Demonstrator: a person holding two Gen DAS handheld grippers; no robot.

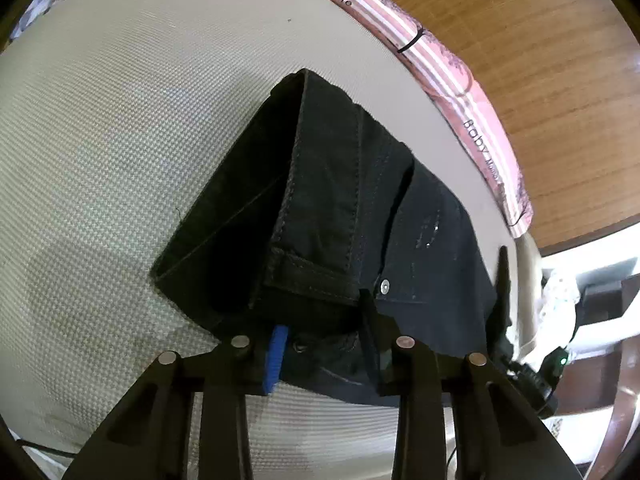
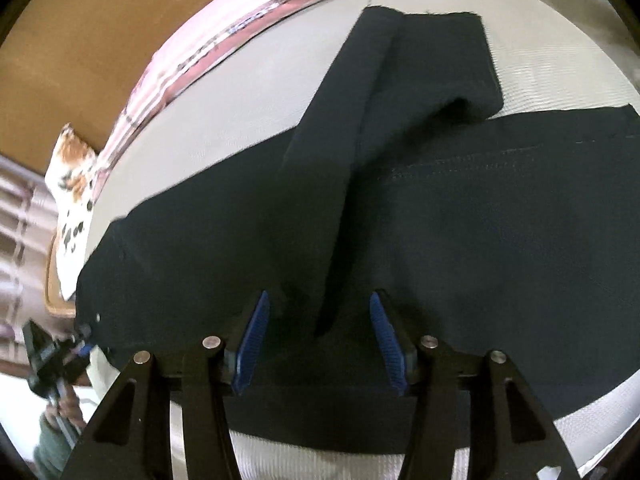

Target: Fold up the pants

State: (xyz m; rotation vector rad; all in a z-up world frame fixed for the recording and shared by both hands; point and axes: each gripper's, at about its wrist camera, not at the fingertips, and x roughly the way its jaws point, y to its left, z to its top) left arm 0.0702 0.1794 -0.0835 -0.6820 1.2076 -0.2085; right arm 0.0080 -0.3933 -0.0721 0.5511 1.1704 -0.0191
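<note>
Left wrist view looks down on the dark pants (image 1: 320,208), which lie on a pale woven bed cover (image 1: 100,140). A pink striped cloth (image 1: 452,64) runs along the far edge of that cover, beyond the pants, with a wooden board (image 1: 540,60) behind it. The left claw (image 1: 320,336) has its fingers apart around the near edge of the pants, where a hem is doubled over and a metal rivet (image 1: 385,286) shows; fabric sits between the fingers, but whether they pinch it cannot be told.

Right wrist view shows the pants (image 2: 440,220) spread wide across the cover (image 2: 240,92), with one leg folded back over the rest toward the far side. The right claw (image 2: 320,340) is released, its blue pads (image 2: 386,344) spread over the near edge of the pants, a raised fold between them.
</note>
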